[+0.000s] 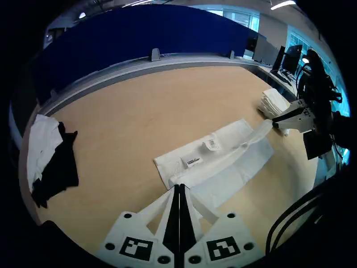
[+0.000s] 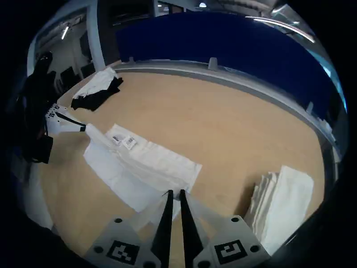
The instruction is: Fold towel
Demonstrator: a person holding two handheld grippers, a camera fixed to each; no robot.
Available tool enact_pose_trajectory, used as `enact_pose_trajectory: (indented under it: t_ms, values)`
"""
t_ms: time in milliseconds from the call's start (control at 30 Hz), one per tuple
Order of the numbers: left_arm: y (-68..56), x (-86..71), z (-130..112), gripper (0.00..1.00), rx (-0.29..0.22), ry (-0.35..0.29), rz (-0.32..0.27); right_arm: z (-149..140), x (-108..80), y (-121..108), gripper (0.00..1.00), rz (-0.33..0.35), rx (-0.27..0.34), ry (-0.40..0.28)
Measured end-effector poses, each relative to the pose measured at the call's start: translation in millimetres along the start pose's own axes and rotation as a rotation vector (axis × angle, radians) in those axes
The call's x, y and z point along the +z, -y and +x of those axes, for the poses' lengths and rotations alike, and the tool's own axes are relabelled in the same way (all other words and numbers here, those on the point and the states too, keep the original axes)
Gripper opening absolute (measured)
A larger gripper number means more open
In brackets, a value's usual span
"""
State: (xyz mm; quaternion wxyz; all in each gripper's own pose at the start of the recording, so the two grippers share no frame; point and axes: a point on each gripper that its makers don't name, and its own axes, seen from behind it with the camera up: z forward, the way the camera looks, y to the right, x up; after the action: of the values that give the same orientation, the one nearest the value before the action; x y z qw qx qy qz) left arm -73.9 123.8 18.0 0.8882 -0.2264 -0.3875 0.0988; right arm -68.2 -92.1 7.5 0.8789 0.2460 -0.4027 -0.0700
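Left gripper (image 1: 179,191) and right gripper (image 2: 174,196) were each clamped on a towel (image 1: 232,154) end, down at 6 o'clock.

A pale wooden desk (image 1: 134,111) spreads wide, with a dark blue partition (image 1: 134,31) standing along its far edge above a grey rail (image 1: 187,61); near one end of the desk lies a loose heap of white and black cloth (image 1: 49,156), the white partly over the black. Near the other end sits a stack of folded white cloths (image 2: 281,201); beyond that end stand dark monitors (image 1: 292,58), with windows (image 1: 243,18) and a ceiling light (image 1: 283,4) behind.
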Motion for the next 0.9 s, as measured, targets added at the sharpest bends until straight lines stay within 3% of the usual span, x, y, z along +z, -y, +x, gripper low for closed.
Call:
enact_pose_trajectory:
  t_ms: [533, 667, 733, 800, 900]
  values:
    - [8.2, 33.9, -3, 0.06, -0.007, 0.003, 0.017, -3, 26.7, -15, 0.17, -0.054, 0.071, 0.030]
    - [9.9, 38.8, -4, 0.11, -0.007, 0.006, 0.028, -2, 29.1, -19, 0.38, -0.076, 0.083, 0.026]
    - [11.3, 40.3, -5, 0.13, -0.004, 0.007, 0.036, -2, 29.6, -21, 0.42, -0.086, 0.082, 0.026]
    - [13.2, 41.7, -5, 0.23, 0.001, 0.009, 0.045, -3, 30.4, -23, 0.48, -0.097, 0.078, 0.028]
    - [15.3, 41.1, -3, 0.54, 0.009, 0.003, 0.052, -2, 30.0, -23, 0.63, -0.102, 0.069, 0.023]
